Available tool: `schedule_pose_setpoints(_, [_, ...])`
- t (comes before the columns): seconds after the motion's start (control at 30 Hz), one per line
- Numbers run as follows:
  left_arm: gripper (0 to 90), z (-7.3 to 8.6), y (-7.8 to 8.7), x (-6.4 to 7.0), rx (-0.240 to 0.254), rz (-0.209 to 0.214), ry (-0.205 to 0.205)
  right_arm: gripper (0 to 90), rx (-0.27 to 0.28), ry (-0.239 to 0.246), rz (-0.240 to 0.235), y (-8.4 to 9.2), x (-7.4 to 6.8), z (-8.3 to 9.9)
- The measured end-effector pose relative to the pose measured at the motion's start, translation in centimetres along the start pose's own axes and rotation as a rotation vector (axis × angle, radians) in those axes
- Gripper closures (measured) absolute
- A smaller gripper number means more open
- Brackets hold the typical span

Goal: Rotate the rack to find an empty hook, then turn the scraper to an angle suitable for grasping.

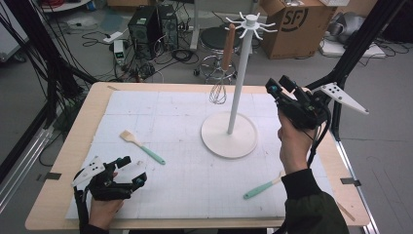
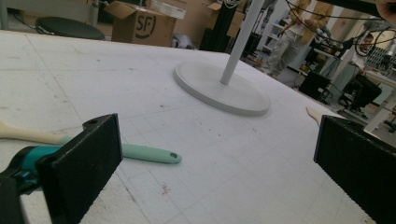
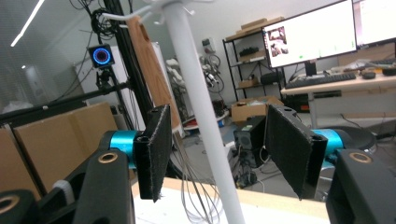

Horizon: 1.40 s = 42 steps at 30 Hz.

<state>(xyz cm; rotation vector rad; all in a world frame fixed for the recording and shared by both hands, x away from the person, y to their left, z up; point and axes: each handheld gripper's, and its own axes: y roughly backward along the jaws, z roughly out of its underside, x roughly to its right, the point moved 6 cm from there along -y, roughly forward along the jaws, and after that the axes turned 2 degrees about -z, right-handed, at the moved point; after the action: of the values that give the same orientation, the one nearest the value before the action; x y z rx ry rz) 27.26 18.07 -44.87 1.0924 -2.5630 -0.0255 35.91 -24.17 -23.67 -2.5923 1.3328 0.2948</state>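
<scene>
A white hook rack [image 1: 241, 78] stands on its round base at the middle of the white mat. From one hook hangs a whisk [image 1: 228, 46] with a wooden handle. My right gripper [image 1: 278, 85] is raised to the right of the pole, open, with nothing pressed between its pads. In the right gripper view the rack pole [image 3: 196, 93] runs up between the two jaws, and the whisk [image 3: 149, 70] hangs just behind it. My left gripper [image 1: 135, 170] rests low at the front left, open. Its jaws [image 2: 219, 149] stand wide over the bare mat, facing the rack base [image 2: 219, 86].
A mint-handled brush [image 1: 141, 146] lies on the mat just ahead of the left gripper, also seen as brush [image 2: 149, 154]. A mint-handled spatula [image 1: 263, 187] lies at the front right. The wooden table [image 1: 53, 185] rims the mat. A stool, boxes and cables sit on the floor behind.
</scene>
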Motion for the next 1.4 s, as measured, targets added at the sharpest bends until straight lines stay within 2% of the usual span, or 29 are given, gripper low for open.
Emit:
schedule_pose_setpoints(0.2, [1.7,0.1,-0.2,0.2,-0.004,0.007,0.0,41.0,-0.024,0.034,-0.017,0.8,-0.4,0.7])
schedule_pose_setpoints(0.43, [1.7,0.0,-0.7,0.4,-0.004,0.016,-0.004,39.7,-0.08,0.07,-0.035,2.1,-1.3,3.2])
schedule_pose_setpoints(0.53, [1.7,0.0,-0.9,0.4,-0.01,0.021,-0.009,38.8,-0.117,0.066,-0.038,2.7,-1.3,4.3])
schedule_pose_setpoints(1.0, [1.7,0.0,-1.1,0.5,-0.009,0.014,-0.018,39.4,-0.194,0.073,-0.042,4.8,-0.8,7.6])
schedule_pose_setpoints(1.07, [1.7,0.0,-1.0,0.5,-0.009,0.016,-0.017,41.6,-0.206,0.073,-0.042,5.2,-0.7,8.1])
schedule_pose_setpoints(1.3, [1.7,0.0,-1.0,0.5,-0.007,0.014,-0.02,58.8,-0.247,0.057,-0.073,6.7,-0.3,10.0])
schedule_pose_setpoints(1.4, [1.7,0.0,-0.9,0.5,-0.001,0.014,-0.02,64.5,-0.291,0.053,-0.081,7.2,0.0,11.1])
